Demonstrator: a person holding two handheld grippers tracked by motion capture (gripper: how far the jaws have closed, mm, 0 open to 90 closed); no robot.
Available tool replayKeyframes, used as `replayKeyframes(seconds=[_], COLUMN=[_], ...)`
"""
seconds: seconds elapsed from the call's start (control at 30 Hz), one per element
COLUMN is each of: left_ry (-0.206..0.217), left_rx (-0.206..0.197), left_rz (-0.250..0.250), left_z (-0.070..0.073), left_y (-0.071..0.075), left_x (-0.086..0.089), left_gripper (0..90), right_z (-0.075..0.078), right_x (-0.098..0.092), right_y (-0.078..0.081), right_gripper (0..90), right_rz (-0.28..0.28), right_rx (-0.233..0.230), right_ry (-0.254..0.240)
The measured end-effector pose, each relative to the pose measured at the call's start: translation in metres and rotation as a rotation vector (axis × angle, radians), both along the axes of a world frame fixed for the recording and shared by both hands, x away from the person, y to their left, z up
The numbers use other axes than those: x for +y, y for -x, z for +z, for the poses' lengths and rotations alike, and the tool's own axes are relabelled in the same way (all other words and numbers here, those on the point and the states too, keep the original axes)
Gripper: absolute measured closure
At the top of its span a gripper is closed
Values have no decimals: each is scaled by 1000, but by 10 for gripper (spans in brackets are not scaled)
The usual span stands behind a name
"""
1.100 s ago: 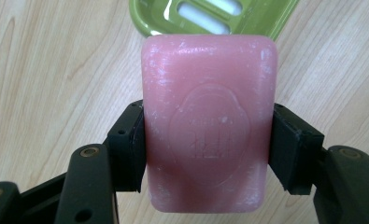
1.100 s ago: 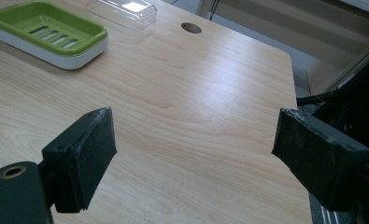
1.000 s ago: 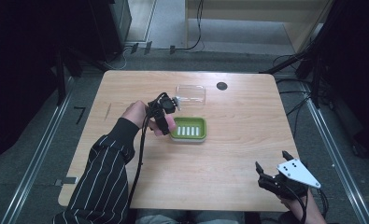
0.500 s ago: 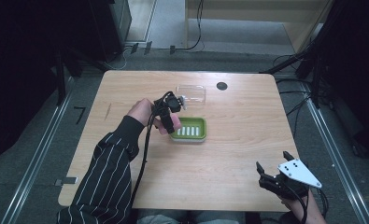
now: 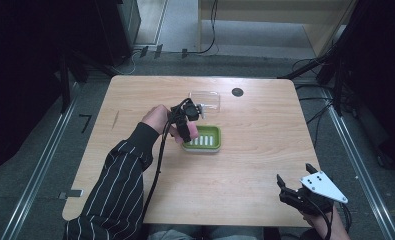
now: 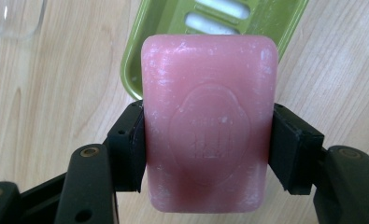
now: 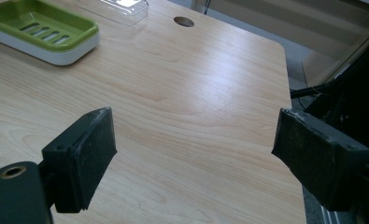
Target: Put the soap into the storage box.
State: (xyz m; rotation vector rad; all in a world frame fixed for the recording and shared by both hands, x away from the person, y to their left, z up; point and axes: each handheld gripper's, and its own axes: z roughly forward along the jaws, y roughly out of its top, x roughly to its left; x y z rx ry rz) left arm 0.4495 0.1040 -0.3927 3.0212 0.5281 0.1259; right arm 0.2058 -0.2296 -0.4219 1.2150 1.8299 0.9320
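A pink soap bar (image 6: 208,121) is clamped upright between the black jaws of my left gripper (image 6: 209,147). Behind it a green slotted soap dish (image 6: 166,32) lies on the wood. In the high view my left gripper (image 5: 186,127) hovers at the dish's (image 5: 208,140) left end, near the table's middle. My right gripper (image 5: 294,176) rests at the front right edge of the table, far from the dish. Its jaws stand wide open over bare wood in the right gripper view (image 7: 198,149), where the dish (image 7: 37,28) lies at the top left.
A clear plastic lid (image 5: 206,100) lies just behind the dish, also seen as the lid (image 7: 114,9) and lid (image 6: 11,16). A round cable hole (image 5: 237,92) sits at the back of the wooden table (image 5: 265,150). Dark floor and cables surround the table.
My left gripper has carried the soap a little to the right, closer to the green dish. The right gripper has stayed put.
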Motion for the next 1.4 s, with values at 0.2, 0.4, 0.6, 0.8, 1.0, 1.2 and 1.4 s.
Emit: replayKeyframes(seconds=[0.2, 0.4, 0.6, 0.8, 1.0, 1.2, 1.4], left_ry=[-16, -11, -9, -16, -24, -13, 2], left_rx=[-16, -24, -33, -57, -51, -57, -58], left_rz=[-51, -97, -130, -159, -178, -201, -215], left_z=[-3, -6, -10, -13, -18, -23, -27], left_y=[-2, -2, -2, -3, -5, -6, -7], left_x=[-7, -15, -20, -23, -28, -31, -35], left_gripper=[386, 386, 386, 386, 386, 386, 386], right_z=[0, 0, 0, 0, 0, 0, 0], right_x=[0, -1, -1, -1, -1, -1, -1], right_y=[1, 1, 2, 2, 2, 2, 3], right_gripper=[135, 135, 135, 135, 135, 135, 135], right_rz=[-3, -3, -10, -10, -9, -9, -9], right_rx=[1, 4, 1, 1, 2, 1, 0], right_ry=[0, 0, 1, 1, 2, 2, 2])
